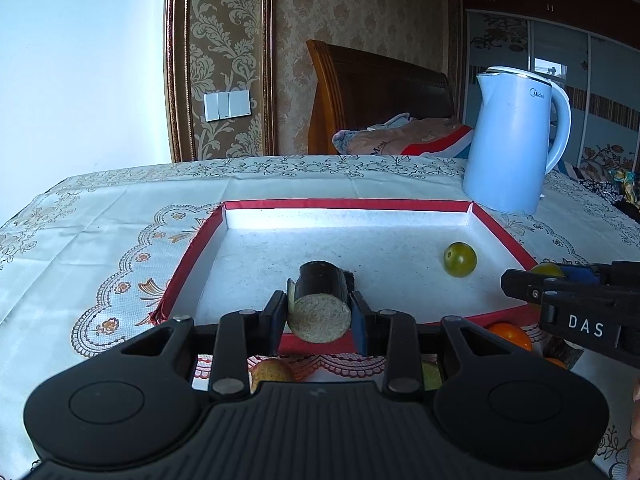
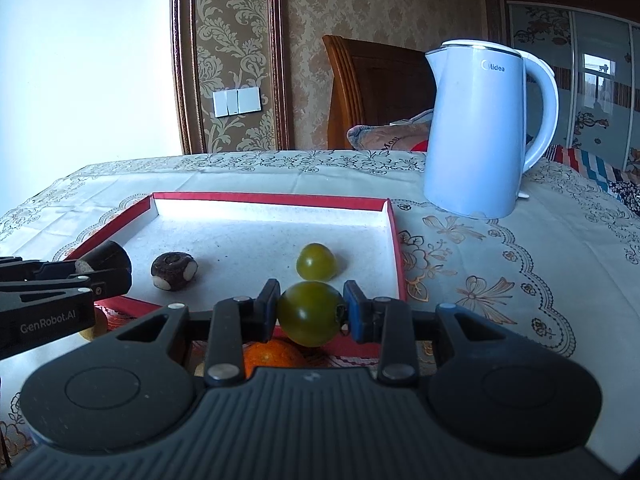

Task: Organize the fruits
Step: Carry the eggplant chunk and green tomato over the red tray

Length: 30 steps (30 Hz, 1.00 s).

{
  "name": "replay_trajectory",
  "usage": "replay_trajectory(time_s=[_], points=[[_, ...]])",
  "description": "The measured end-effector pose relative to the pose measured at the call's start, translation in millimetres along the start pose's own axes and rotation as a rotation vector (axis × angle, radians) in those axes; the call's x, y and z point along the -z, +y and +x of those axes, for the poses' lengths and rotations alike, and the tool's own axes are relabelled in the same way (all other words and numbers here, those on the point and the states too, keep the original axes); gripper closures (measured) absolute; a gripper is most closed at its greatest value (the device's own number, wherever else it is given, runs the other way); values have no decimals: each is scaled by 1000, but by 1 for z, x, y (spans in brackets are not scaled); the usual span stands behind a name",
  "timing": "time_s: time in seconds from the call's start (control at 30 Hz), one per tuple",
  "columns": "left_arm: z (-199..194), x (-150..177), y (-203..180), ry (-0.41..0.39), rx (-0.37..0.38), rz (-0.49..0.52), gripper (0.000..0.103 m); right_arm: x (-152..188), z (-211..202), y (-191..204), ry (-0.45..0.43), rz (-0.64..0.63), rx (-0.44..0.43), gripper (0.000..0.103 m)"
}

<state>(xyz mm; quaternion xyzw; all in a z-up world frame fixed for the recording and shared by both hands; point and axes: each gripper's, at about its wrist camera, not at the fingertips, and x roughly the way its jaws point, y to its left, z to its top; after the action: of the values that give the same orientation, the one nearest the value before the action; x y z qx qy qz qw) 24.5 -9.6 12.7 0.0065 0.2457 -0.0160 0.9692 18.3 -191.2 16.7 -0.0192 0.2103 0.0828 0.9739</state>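
Observation:
A shallow red-rimmed tray (image 1: 400,205) (image 2: 394,236) with a white floor lies on the table. My left gripper (image 1: 319,314) is shut on a dark sugarcane piece (image 1: 320,300) with a pale cut end, held over the tray's near edge; it also shows at the left of the right wrist view (image 2: 105,258). My right gripper (image 2: 312,312) is shut on a green tomato (image 2: 310,314) above the tray's near right edge. Another green tomato (image 1: 460,259) (image 2: 316,262) rests in the tray. A dark brown water chestnut (image 2: 174,271) lies in the tray's left part.
A light blue kettle (image 1: 514,140) (image 2: 478,128) stands behind the tray's right corner. An orange fruit (image 1: 514,336) (image 2: 274,354) and a yellowish fruit (image 1: 270,372) lie on the cloth in front of the tray. A bed stands beyond the table.

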Motion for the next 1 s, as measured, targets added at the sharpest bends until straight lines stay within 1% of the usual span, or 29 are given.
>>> replay_trajectory(time_s=[0.17,0.43,0.7,0.83,1.0], points=[[8,-2,-2,14,-16,4,70,-6,9,-2,3,-2,14,71],[19,-6,-3,42,-21,-2,70,-13,30,-3,40,2,22,71],[35,-13,-8,61,-32,14,70,-19,48,-2,72,-5,34,71],[41,-17,-11,50,-45,25,70,-21,59,-4,96,11,33,71],[55,-25,-13,58,-53,25,70,-29,71,-1,95,2,49,71]])
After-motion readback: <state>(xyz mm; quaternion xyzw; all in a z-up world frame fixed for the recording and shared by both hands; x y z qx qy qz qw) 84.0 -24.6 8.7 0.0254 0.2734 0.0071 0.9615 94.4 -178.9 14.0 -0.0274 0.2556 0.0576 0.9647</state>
